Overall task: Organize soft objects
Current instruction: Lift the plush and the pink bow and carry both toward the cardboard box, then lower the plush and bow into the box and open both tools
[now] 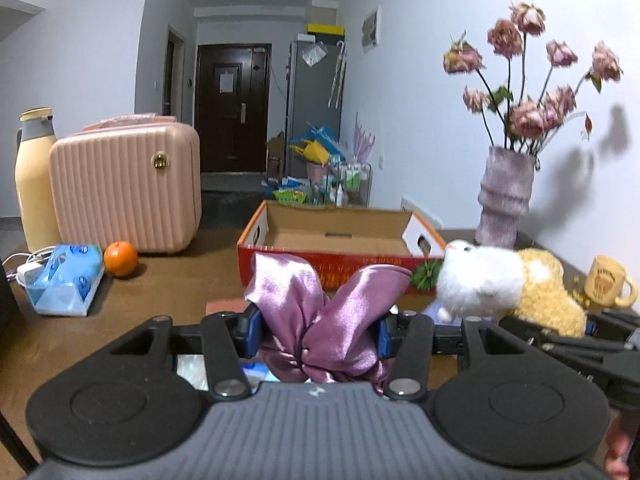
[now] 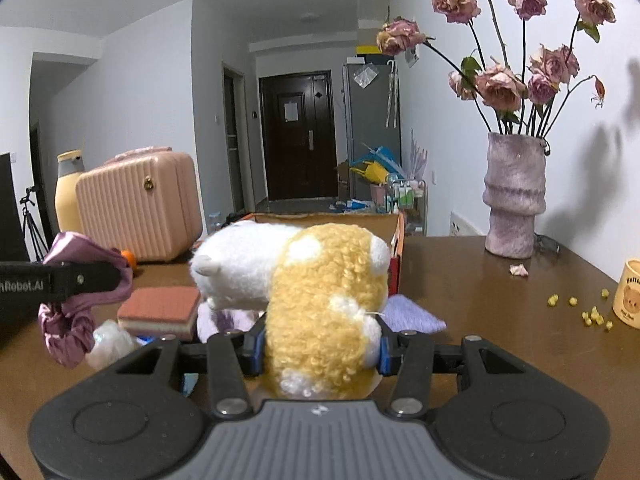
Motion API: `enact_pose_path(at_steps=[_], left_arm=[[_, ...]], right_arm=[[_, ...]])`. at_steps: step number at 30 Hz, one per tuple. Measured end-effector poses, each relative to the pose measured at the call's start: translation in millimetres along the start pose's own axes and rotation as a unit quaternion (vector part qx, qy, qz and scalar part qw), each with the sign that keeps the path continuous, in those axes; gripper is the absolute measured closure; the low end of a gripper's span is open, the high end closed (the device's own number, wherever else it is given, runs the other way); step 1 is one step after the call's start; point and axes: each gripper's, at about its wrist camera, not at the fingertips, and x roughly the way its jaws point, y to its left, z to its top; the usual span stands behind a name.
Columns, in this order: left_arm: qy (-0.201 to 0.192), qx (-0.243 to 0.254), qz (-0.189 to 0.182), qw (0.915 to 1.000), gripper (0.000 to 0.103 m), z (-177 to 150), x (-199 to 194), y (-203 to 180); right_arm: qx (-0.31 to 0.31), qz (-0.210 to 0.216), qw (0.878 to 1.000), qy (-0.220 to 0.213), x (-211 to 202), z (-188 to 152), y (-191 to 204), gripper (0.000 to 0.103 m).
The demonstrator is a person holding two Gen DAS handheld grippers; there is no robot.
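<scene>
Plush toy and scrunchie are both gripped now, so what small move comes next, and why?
Probably carry the left gripper forward over the open cardboard box and release there. It is shut on the purple satin scrunchie, the box lies straight ahead and looks empty. The right gripper, shut on the plush toy, can follow.

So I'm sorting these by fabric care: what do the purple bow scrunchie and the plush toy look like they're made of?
The purple bow scrunchie, in the left hand-held gripper, looks like satin: glossy, with sharp highlights along the folds. The plush toy, in the right hand-held gripper, seems synthetic plush: matte, curly yellow pile on the body, smoother white fur at the head.
</scene>
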Motion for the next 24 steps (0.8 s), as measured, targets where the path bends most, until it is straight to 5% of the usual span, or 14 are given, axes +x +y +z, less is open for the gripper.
enact_pose_path(at_steps=[24], left_arm=[[-0.038, -0.051, 0.013, 0.9979, 0.051, 62, 70, -18]], right_arm=[[0.016, -0.005, 0.999, -0.029, 73, 58, -6, 0.056]])
